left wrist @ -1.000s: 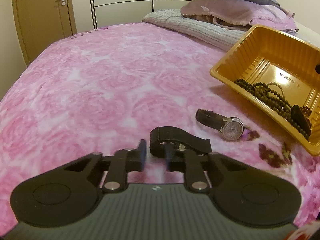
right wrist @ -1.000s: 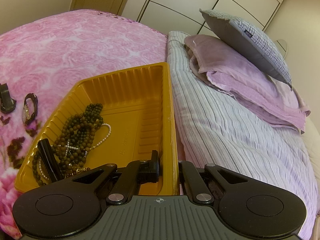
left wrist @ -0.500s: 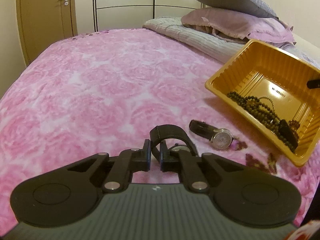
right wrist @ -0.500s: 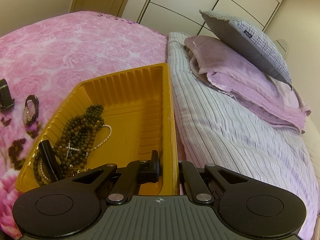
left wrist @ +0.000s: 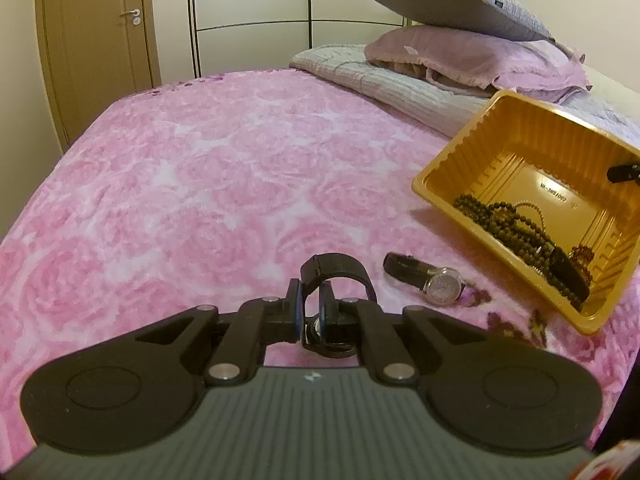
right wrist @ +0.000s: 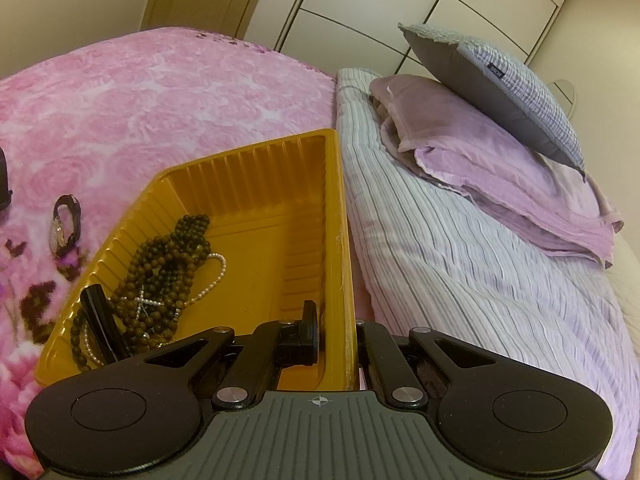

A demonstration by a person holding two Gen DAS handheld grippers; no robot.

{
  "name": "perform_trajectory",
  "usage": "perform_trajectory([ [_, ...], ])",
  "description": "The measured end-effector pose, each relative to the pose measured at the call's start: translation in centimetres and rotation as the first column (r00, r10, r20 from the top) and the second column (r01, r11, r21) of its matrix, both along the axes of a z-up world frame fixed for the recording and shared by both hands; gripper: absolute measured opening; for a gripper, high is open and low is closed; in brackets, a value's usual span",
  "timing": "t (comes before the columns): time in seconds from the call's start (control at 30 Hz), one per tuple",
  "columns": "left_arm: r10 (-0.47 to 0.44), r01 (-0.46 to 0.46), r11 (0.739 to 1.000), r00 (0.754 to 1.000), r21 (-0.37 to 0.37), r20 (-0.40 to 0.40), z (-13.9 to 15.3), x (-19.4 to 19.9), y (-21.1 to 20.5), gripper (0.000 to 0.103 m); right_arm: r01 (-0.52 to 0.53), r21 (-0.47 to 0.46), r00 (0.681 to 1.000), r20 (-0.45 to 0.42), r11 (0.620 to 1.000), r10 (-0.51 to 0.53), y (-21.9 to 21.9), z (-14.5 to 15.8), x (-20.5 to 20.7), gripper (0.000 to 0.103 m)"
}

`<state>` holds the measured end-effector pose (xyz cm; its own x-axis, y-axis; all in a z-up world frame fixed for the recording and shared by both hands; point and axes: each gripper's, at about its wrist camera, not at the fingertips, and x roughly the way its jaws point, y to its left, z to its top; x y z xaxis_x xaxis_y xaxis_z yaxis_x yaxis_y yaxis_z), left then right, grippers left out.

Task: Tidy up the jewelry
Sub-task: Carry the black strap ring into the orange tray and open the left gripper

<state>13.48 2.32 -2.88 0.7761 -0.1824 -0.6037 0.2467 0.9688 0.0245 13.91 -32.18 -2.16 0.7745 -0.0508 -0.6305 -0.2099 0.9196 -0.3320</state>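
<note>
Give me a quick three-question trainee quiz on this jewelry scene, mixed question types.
1. True or false: the left gripper is shut on the black watch strap.
2. Multiple choice: the right gripper clamps which part of the yellow tray? A) a side wall B) the floor C) nothing
3. Fill in: the silver-faced wristwatch lies on the ____, outside the tray.

Key: 1 true; 2 A; 3 pink blanket.
</note>
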Motion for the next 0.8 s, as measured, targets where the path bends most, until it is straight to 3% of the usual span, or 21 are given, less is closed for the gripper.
perform_trajectory([
  [0.8, -0.136, 0.139, 0.988, 0.990, -0.064, 0.042, 3.8, 0.2, -5.2, 0.007, -0.014, 0.015, 1.000, 0.011, 1.000, 0.014, 0.2, 0.4, 0.1, 0.003],
])
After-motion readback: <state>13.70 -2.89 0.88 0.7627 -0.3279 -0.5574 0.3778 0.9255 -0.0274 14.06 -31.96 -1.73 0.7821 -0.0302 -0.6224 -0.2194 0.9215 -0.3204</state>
